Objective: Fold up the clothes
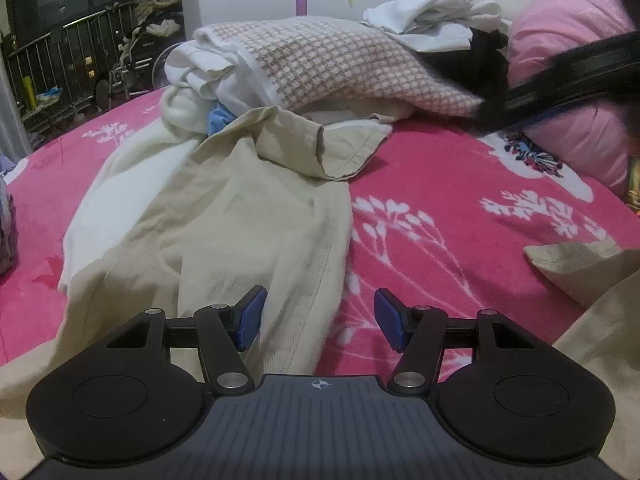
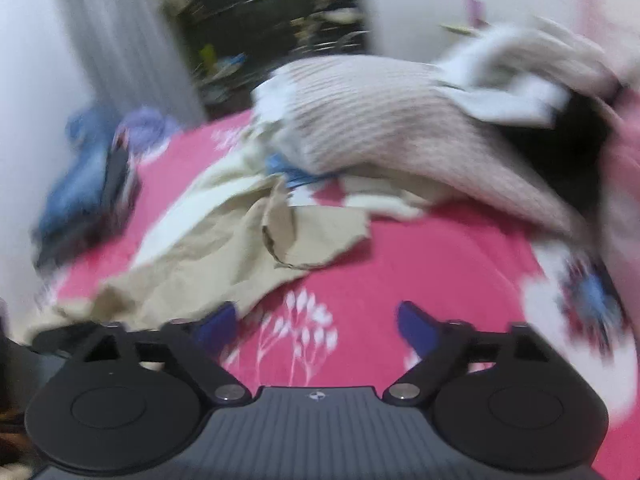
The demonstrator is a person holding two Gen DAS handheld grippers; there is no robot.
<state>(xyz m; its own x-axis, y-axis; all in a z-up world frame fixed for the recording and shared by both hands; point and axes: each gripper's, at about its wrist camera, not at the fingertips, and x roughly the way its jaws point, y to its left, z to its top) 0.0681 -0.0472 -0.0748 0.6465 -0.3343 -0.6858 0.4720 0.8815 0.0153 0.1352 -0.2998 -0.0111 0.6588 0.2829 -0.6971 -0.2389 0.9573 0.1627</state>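
A beige garment (image 1: pixel 240 216) lies crumpled on the pink flowered bedspread (image 1: pixel 440 184), partly over a white garment (image 1: pixel 120 200). My left gripper (image 1: pixel 320 318) is open low over the beige garment's right hem, which runs between the blue pads (image 1: pixel 250 316) without being pinched. Another beige piece (image 1: pixel 580 272) lies at the right edge. The right wrist view is blurred. In it my right gripper (image 2: pixel 316 326) is open over bare bedspread (image 2: pixel 440 264), with the beige garment (image 2: pixel 240 248) ahead to its left. It also appears as a dark blur, my right gripper (image 1: pixel 560 80), at the upper right of the left wrist view.
A heap of clothes sits at the back of the bed: a pink-and-white checked knit (image 1: pixel 320 64), white pieces (image 1: pixel 432 12), a black item (image 1: pixel 484 64) and a blue scrap (image 1: pixel 218 118). A pink pillow (image 1: pixel 560 32) lies at right. Blue clothes (image 2: pixel 80 192) lie at the bed's left edge.
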